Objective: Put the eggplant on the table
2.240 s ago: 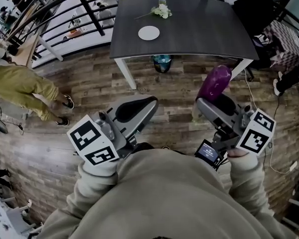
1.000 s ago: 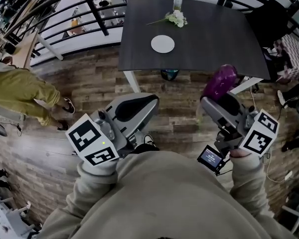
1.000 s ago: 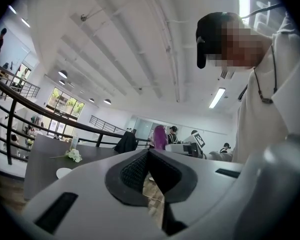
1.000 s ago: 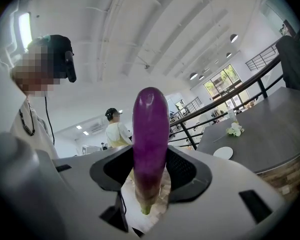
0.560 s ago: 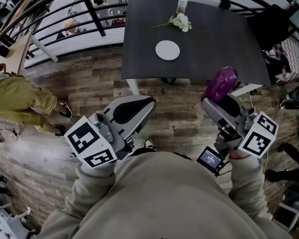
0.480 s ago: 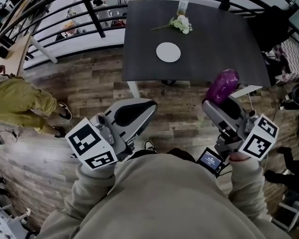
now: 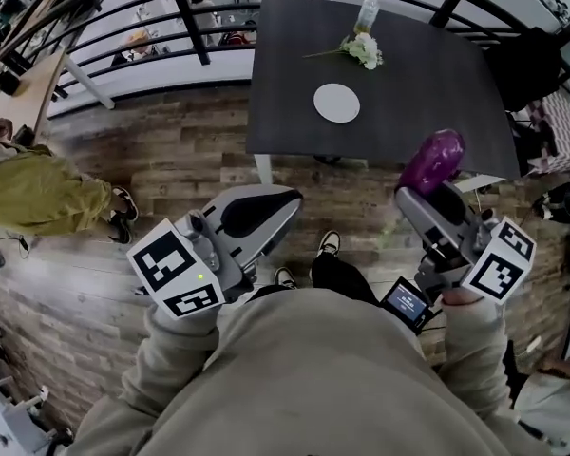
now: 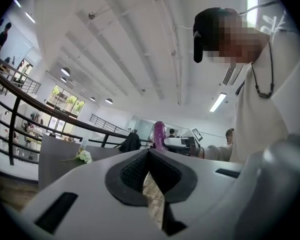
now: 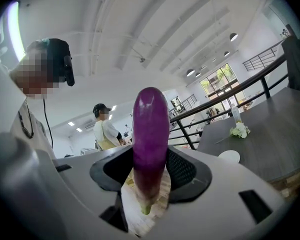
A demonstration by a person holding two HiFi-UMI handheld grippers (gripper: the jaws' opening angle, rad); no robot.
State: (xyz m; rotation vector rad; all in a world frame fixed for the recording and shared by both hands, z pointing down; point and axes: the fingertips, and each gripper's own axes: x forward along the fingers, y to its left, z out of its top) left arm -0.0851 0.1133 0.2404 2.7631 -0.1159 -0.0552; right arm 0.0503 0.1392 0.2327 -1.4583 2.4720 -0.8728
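One eggplant [image 9: 150,129] stands pinched in the right gripper [image 9: 150,160]; the left gripper [image 8: 149,154] has its jaws pressed together, empty. One plate [image 7: 336,103] sits mid-tabletop [image 7: 437,74].

The glossy purple eggplant [image 7: 433,159] stands upright, stem end down, clamped in the right hand-held gripper [image 7: 426,196], aloft by the dark surface's [image 7: 427,74] near edge.

Plate [image 7: 336,103]: laid on table [image 7: 427,74], before flowers [image 7: 364,50].
Eggplant [image 7: 434,158]: held in right gripper [image 7: 426,198], near table's front edge.
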